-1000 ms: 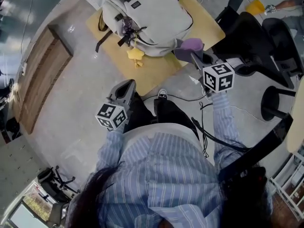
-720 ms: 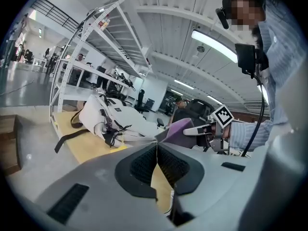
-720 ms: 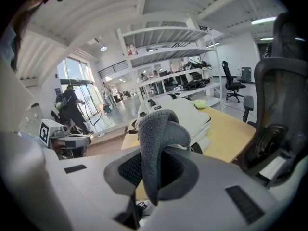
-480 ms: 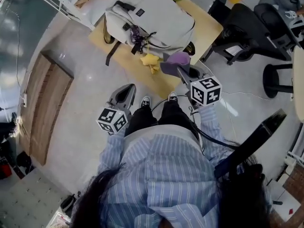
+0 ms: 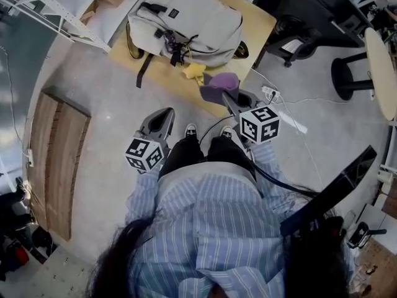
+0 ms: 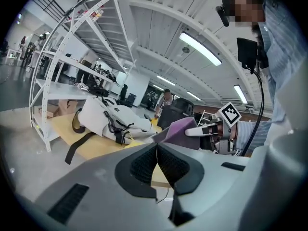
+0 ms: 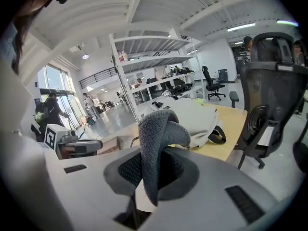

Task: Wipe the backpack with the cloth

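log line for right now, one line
left gripper: shut, empty | right gripper: shut on cloth | backpack: on table, cloth not touching

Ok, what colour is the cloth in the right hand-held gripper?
Purple. The soft purple cloth shows best in the head view.

Head view overhead; gripper views seemingly low; all share backpack (image 5: 186, 20).

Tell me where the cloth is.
In the head view, right of centre: the cloth is clamped in the right hand-held gripper, by the table's near edge, just short of the backpack.
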{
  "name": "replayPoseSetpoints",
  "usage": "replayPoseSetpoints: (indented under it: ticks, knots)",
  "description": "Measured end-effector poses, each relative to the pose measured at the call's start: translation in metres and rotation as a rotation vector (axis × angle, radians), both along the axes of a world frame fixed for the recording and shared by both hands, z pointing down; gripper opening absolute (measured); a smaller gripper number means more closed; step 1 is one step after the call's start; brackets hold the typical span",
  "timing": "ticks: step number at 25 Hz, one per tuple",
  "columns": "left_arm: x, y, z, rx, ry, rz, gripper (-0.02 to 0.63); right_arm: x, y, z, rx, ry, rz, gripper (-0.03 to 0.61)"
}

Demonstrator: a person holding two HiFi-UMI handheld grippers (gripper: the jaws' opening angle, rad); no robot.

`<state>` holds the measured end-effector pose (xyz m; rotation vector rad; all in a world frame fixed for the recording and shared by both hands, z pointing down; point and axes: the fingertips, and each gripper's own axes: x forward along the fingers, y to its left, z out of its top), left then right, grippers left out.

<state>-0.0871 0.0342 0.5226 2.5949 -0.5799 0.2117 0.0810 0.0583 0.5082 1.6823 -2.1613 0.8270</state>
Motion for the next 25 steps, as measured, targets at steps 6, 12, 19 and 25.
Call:
replayPoseSetpoints:
  ticks: [6,12,19,25]
  knots:
    - [0.027,0.026,-0.007,0.006,0.029,0.072,0.005,0.012,0.043,-0.001,-0.018,0.005,0.051,0.041]
    - [0.055,0.076,-0.01,0.026,0.03,0.103,0.005,0.02,0.107,-0.005,0.001,0.027,0.041,0.041]
    - [0.08,0.171,-0.013,0.023,0.042,0.105,0.005,0.024,0.212,0.009,-0.026,0.031,-0.002,0.041]
    - [0.083,0.232,-0.013,0.034,0.018,0.1,0.005,0.029,0.268,0.014,-0.017,0.02,-0.026,0.041]
